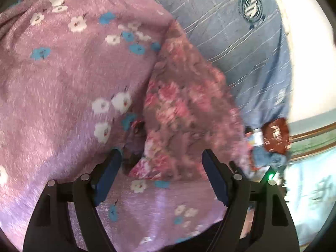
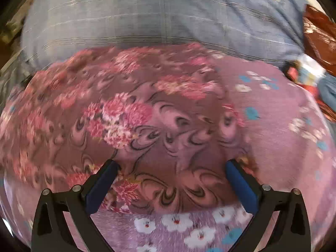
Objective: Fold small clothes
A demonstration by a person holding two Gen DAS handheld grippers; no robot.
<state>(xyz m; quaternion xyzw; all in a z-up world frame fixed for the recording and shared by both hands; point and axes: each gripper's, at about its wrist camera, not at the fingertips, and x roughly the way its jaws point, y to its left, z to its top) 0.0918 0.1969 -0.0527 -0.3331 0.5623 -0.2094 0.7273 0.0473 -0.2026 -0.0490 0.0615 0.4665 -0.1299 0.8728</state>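
A small pink garment with a rose and swirl print (image 2: 147, 126) lies spread on a lilac sheet with white and blue flowers (image 2: 283, 109). In the left wrist view the garment (image 1: 184, 109) runs from the middle to the right, over the lilac sheet (image 1: 63, 73). My left gripper (image 1: 161, 155) is open, its jaws wide apart over the garment's near corner. My right gripper (image 2: 171, 164) is open, its jaws wide apart just above the garment's near edge. Neither holds anything.
A blue-grey checked cloth (image 2: 157, 21) covers the surface beyond the garment and also shows in the left wrist view (image 1: 241, 42). A red-brown packet (image 2: 319, 33) and a small heap of mixed items (image 1: 266, 147) lie at the right edge.
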